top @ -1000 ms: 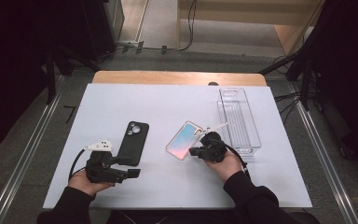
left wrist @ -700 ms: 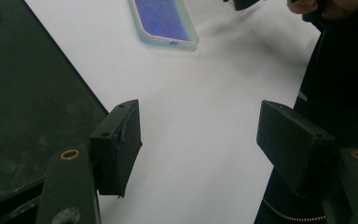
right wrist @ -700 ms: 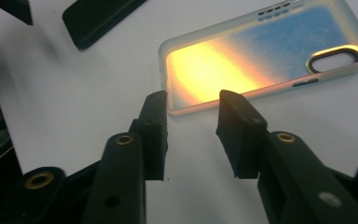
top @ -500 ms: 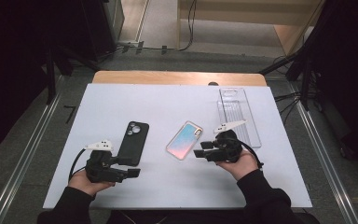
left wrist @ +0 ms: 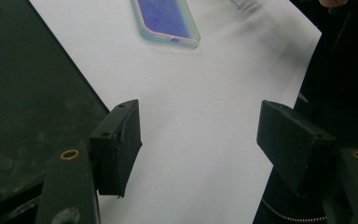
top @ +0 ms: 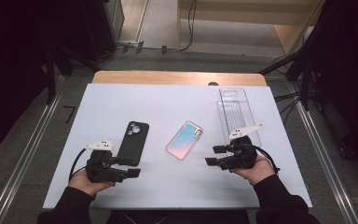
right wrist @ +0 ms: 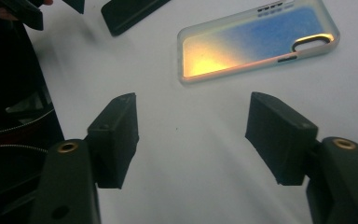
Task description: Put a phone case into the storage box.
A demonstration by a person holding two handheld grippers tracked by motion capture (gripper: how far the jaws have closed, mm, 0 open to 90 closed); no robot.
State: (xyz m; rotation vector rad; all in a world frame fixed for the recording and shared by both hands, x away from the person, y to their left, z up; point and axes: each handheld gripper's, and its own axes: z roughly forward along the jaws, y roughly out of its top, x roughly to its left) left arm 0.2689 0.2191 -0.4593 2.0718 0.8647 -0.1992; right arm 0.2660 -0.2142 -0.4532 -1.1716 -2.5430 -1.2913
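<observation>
Iridescent case [top: 184,140] lies flat mid-table, released. Right gripper [top: 212,156] sits just right of it; its jaws have just been opening, now spread with nothing between. Black phone [top: 133,143] lies left, beside the left gripper [top: 135,167], jaws spread, empty. Fitting case to phone looks undone. Clear tray [top: 237,114] contents unclear.
</observation>
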